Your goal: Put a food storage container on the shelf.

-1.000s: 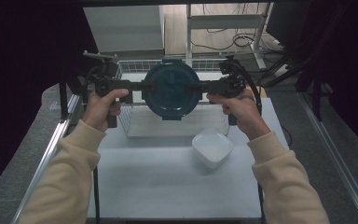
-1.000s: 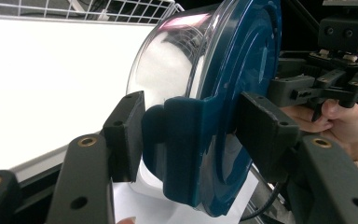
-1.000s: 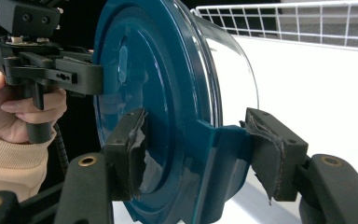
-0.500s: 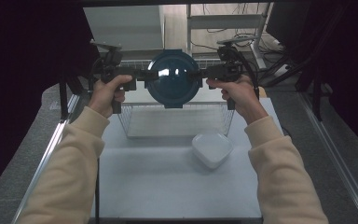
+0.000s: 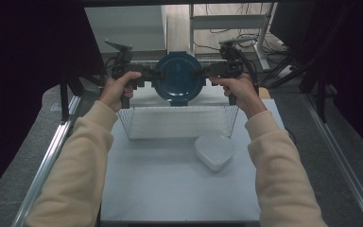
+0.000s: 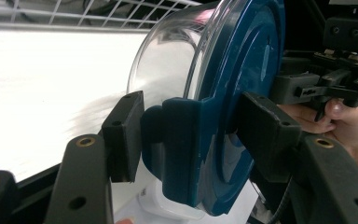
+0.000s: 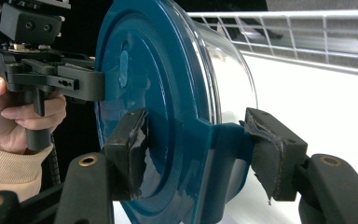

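A round clear glass container with a dark blue lid [image 5: 178, 78] hangs in the air, tipped on its side with the lid facing me, above the far end of a wire basket [image 5: 179, 122]. My left gripper [image 5: 157, 74] is shut on the lid's left clip and my right gripper [image 5: 199, 73] on its right clip. In the left gripper view the left gripper [image 6: 193, 140] has its pads on both sides of the blue clip [image 6: 177, 149]. In the right gripper view the right gripper [image 7: 198, 154] clamps the opposite clip [image 7: 214, 154], with worn tape on its pads.
A white rounded bowl [image 5: 215, 151] sits on the white table top [image 5: 170, 189] just in front of the basket's right corner. Metal frame rails [image 5: 52, 156] run along both sides. Cables and a table leg lie beyond the far edge.
Both hands have carried the container away from me, from above the basket's middle to its far end. The grips on the lid clips look unchanged.
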The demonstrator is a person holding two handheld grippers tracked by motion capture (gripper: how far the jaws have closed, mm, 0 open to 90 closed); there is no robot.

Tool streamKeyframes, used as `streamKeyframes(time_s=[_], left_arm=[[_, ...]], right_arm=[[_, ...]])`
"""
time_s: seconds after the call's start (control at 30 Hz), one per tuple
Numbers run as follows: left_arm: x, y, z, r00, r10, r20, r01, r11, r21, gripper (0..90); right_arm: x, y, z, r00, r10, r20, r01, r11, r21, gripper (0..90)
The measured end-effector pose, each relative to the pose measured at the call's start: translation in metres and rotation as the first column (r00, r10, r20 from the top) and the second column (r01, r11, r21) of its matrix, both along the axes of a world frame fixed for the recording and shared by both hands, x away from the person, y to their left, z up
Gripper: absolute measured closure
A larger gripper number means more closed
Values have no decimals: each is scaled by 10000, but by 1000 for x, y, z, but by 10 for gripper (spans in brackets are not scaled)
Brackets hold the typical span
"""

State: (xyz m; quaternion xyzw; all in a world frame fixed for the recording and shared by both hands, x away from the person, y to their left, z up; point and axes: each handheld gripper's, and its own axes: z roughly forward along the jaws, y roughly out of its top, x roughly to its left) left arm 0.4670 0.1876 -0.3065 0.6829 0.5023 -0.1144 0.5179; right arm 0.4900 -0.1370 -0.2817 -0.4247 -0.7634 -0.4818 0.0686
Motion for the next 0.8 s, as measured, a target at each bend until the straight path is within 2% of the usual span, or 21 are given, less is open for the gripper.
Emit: streamKeyframes(time_s=[0.03,0.07,0.13,0.27,0.47,0.53,0.63,0.73,0.8], left_arm=[[2,0,-2,9999,93,-126,-95,9998,-157,427],[4,-1,-3,9998,132,-149,-135,9997,-189,430],[8,-3,-4,9996,158,-241,-160,9998,-106,422],[17,-3,-9,9975,372,-606,-400,9981,-461,415],[30,-3,-20,9923,590,-1093,-685,9940,-855,393],[33,-2,-23,9904,613,-1240,-738,9924,-987,389],[36,-2,-28,9889,647,-1335,-804,9900,-1158,382],[35,-4,-29,9901,755,-1187,-894,9892,-1159,374],[34,-5,-28,9915,781,-1044,-890,9906,-1043,362]], right_arm=[[3,-1,-3,9999,-20,-106,20,10000,-6,404],[7,-2,-5,9996,-155,-233,160,9997,208,402],[12,-4,-8,9985,-303,-445,322,9986,425,400],[21,-5,-14,9954,-508,-816,562,9962,664,389],[31,-6,-24,9834,-957,-1542,1116,9890,974,369],[33,-6,-27,9764,-1117,-1850,1325,9857,1042,367],[36,-6,-31,9694,-1275,-2097,1551,9805,1210,365],[38,-8,-36,9631,-1397,-2301,1744,9750,1379,363],[37,-8,-37,9651,-1420,-2201,1760,9739,1433,363]])
